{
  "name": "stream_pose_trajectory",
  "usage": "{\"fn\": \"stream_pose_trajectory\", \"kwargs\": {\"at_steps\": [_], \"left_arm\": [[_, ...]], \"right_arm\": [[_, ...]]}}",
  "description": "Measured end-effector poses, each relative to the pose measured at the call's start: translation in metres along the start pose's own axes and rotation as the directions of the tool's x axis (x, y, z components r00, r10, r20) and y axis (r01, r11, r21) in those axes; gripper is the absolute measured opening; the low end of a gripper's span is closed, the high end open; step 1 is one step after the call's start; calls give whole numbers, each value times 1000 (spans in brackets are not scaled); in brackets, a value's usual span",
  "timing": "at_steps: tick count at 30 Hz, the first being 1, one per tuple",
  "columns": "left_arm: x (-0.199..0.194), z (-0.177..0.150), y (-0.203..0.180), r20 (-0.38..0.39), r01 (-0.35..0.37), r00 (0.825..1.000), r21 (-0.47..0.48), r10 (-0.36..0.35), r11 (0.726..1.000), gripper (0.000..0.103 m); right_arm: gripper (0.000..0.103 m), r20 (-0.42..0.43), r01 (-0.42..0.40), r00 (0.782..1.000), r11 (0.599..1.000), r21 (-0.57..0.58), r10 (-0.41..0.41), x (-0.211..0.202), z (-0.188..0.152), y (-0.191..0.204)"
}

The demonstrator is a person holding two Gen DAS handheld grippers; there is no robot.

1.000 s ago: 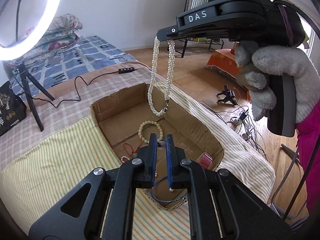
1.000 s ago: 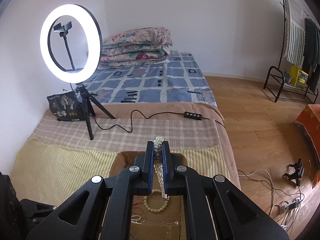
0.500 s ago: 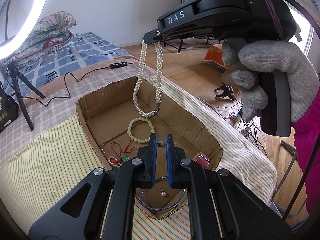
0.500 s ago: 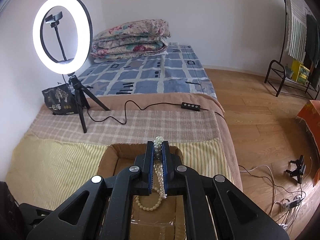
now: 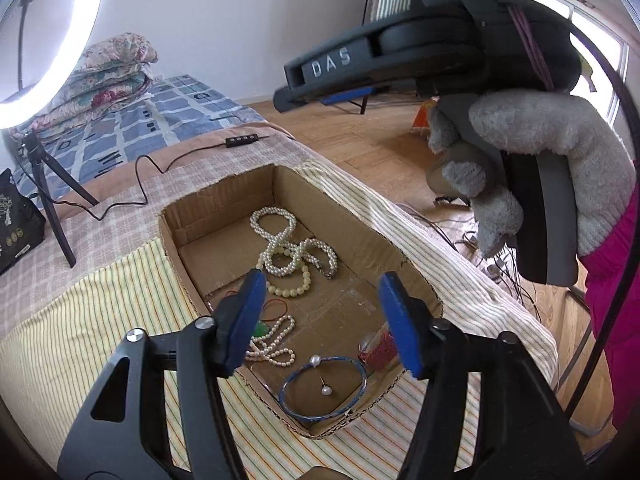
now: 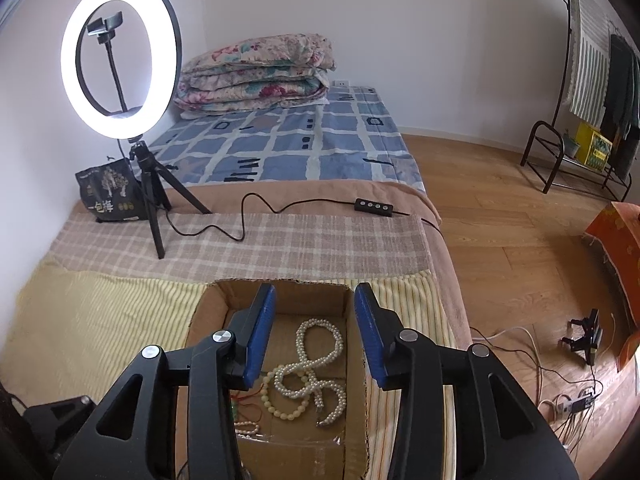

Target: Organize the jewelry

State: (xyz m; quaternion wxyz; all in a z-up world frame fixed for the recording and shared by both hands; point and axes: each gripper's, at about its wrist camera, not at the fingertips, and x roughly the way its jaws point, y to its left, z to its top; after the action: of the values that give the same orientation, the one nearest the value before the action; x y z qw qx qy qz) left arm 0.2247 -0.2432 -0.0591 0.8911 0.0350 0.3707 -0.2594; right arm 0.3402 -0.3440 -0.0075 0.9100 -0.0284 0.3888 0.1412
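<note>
An open cardboard box [image 5: 224, 194] sits sunk in the striped bed cover. A long white pearl necklace [image 5: 280, 240] lies coiled on its floor, partly over a cream bead bracelet [image 5: 294, 286]; it also shows in the right wrist view [image 6: 316, 360]. Nearer lie a small pearl strand [image 5: 272, 344], a red cord with a green pendant [image 5: 264, 322], a blue bangle [image 5: 324, 392], a pearl stud [image 5: 327, 390] and a small red box [image 5: 378, 354]. My left gripper [image 5: 324, 320] is open and empty over the box's near end. My right gripper [image 6: 314, 330] is open and empty above the box; it also shows in the left wrist view [image 5: 288, 96].
A ring light on a tripod [image 6: 120, 68] stands at the back left with a black bag [image 6: 108, 196] beside it. Its cable and remote [image 6: 374, 208] cross the checked blanket. Folded quilts [image 6: 256, 76] lie behind. The bed edge and wooden floor with cables [image 6: 572, 400] are to the right.
My right gripper opened and let go of the pearl necklace, which dropped into the box. My left gripper opened as well.
</note>
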Motion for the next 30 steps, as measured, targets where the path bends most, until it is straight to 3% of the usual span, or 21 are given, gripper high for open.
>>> {"fn": "stream_pose_trajectory", "kwargs": {"at_steps": [2,10,30], "left_arm": [[-2,1,1,-1,-5,1000,0,5,1000,62],[-15,2,4,8,-28,1000,-2,28,1000,62],[-104,-10,6,86,-81,993,4,81,997,62]], "right_arm": [[56,5,18,1000,1000,-5,-18,-2,-1,2],[69,26,32,999,999,10,-32,-15,-2,6],[70,104,21,994,1000,4,-21,-88,-14,50]]}}
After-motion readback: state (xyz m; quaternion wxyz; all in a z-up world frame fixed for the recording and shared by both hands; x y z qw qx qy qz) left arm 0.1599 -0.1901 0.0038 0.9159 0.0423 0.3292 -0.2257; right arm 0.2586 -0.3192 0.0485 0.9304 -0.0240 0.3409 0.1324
